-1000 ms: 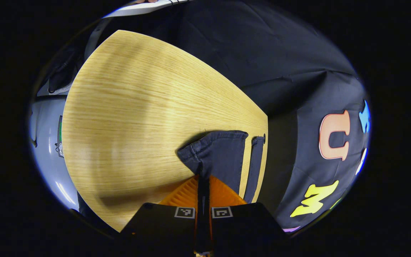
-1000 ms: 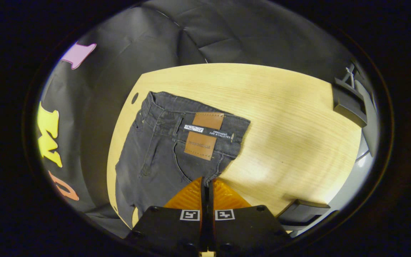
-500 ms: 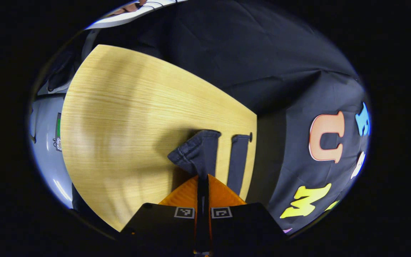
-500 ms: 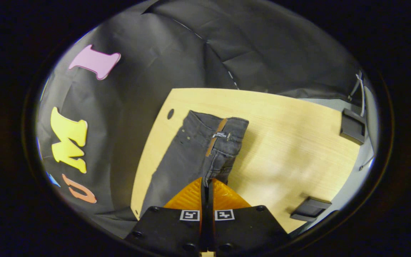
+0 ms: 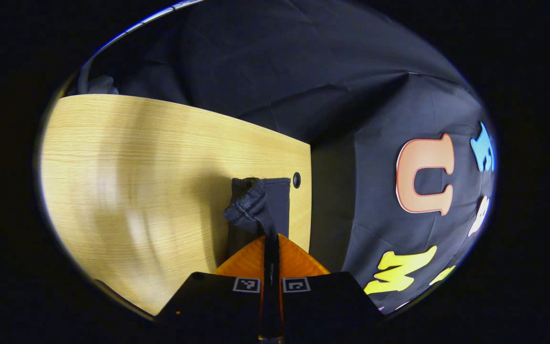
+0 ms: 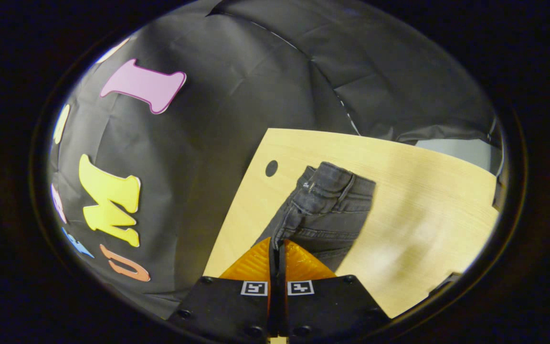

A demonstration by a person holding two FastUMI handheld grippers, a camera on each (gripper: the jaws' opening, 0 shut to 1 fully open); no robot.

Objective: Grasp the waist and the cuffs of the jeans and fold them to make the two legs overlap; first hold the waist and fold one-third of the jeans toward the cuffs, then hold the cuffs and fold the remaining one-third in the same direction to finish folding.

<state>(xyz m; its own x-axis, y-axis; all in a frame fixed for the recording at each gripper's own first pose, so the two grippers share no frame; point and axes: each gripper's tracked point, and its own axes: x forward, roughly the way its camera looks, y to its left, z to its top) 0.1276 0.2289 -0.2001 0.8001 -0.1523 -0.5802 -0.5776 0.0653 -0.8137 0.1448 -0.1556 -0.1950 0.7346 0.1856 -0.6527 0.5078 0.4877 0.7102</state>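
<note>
Now mid-fold: jeans (image 6: 325, 210) on the table (image 6: 423, 191), upper leg lifted over the lower. Cuff (image 5: 251, 208) pinched by the closed left gripper (image 5: 270, 239), waist (image 6: 332, 184) corner pinched by the closed right gripper (image 6: 277, 246). Long axis stretched between both grippers, along the table edge by the small hole (image 5: 296, 179). No containers about.

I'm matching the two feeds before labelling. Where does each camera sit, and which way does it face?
Left gripper view: rides the left gripper, facing along its fingers at the dark jeans' cuff end on the light wooden table.
Right gripper view: rides the right gripper, facing the waist end.
Shared: jeans, table, the table's round hole.
</note>
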